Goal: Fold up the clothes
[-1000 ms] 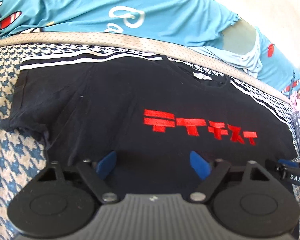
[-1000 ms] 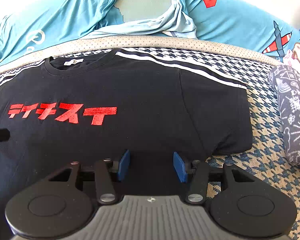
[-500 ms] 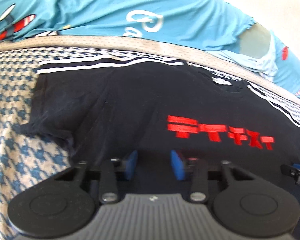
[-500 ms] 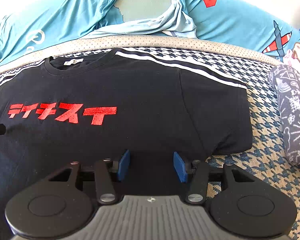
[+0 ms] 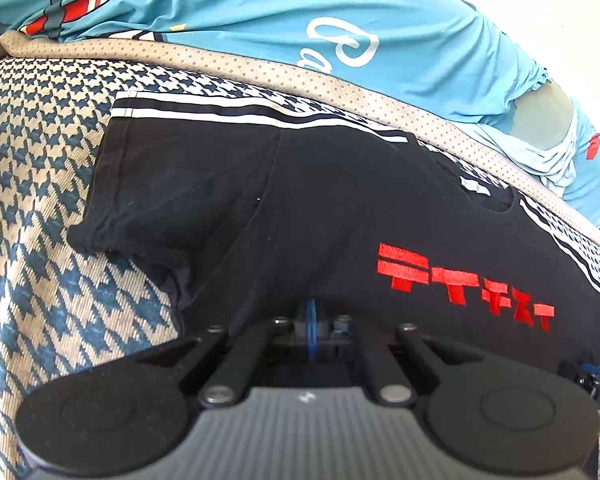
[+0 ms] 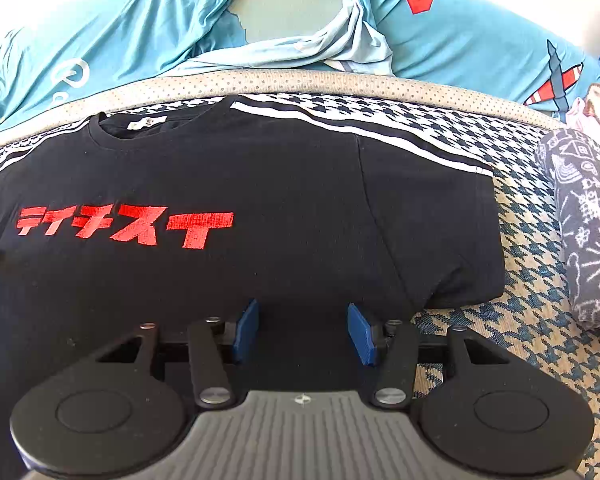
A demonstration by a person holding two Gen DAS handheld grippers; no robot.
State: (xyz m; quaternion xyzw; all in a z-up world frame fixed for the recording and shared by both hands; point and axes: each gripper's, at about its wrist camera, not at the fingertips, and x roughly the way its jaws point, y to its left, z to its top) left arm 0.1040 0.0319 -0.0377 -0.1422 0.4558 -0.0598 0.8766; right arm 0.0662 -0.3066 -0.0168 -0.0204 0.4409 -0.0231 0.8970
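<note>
A black T-shirt [image 5: 320, 208] with red lettering [image 5: 460, 284] lies flat, front up, on a houndstooth cover. My left gripper [image 5: 312, 320] sits low on the shirt's body just right of the left sleeve [image 5: 172, 192]. Its blue pads are pressed together, with black fabric bunched at them. In the right wrist view the same T-shirt [image 6: 300, 208] fills the middle, its lettering [image 6: 128, 224] at the left. My right gripper [image 6: 304, 332] stands open over the shirt's body near the right sleeve [image 6: 440, 232], with only flat fabric between the pads.
Beyond the shirt, crumpled light-blue bedding with plane prints [image 6: 480, 40] lies past a beige dotted band [image 6: 300, 80]. A rolled grey patterned cloth [image 6: 588, 220] lies at the right. Bare houndstooth cover [image 5: 40, 240] shows left of the shirt and at its right [image 6: 520, 320].
My left gripper has shifted left toward the sleeve and its jaws have gone from wide open to shut on the fabric. The right gripper has stayed still and open.
</note>
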